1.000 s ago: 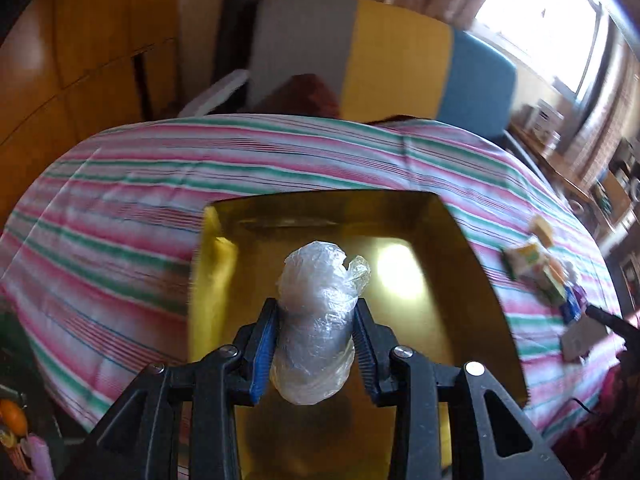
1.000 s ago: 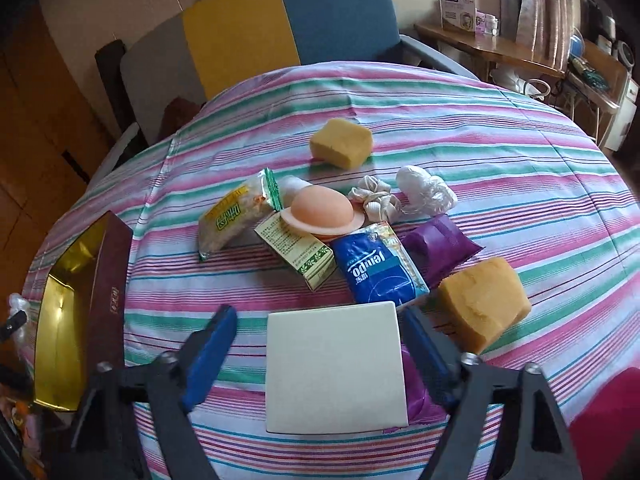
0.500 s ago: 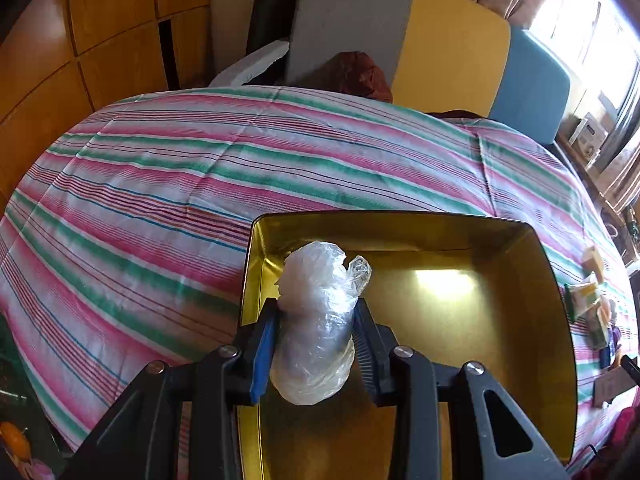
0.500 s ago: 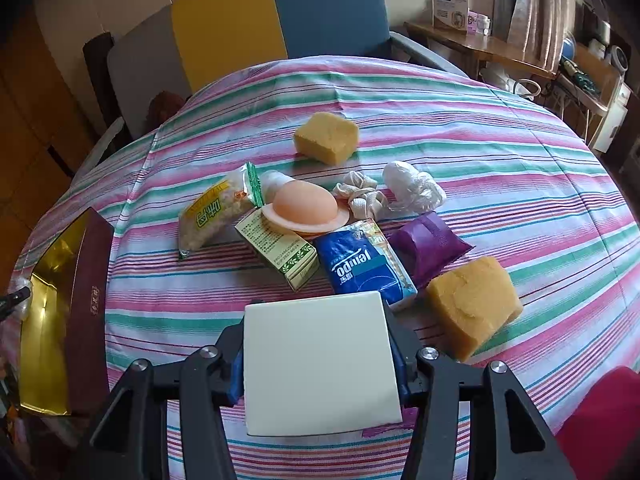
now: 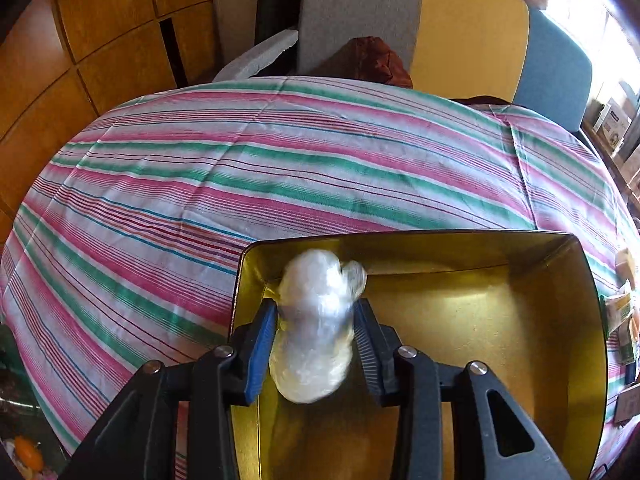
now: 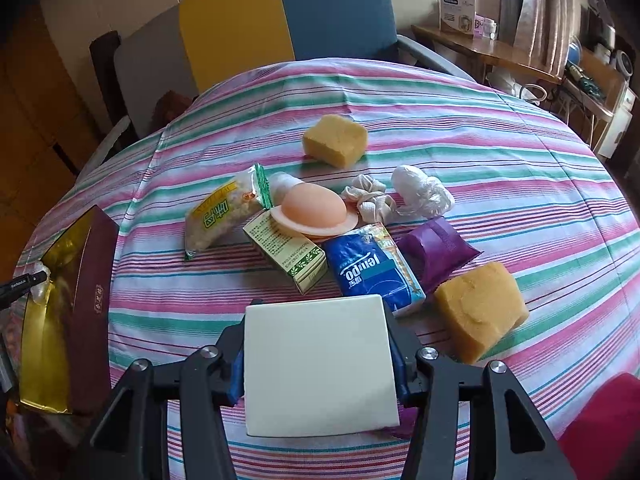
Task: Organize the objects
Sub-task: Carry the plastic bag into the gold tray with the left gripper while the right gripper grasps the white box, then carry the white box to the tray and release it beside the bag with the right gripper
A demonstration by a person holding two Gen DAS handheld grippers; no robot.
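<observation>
Pointing lengthwise twd box (image 5: 560, 320) corner: bag (image 5: 316, 320)

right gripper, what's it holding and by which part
The right gripper holds the white square tile, its pads pressing the tile's left and right edges.

Your striped-cloth table (image 6: 460, 120) carries a gold box (image 6: 40, 332) at nine o'clock and two sponges (image 6: 335, 140) among packets at centre.

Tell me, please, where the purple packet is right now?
In the right wrist view, the purple packet lies right of centre on the striped cloth, between the blue tissue pack and the near sponge.
</observation>
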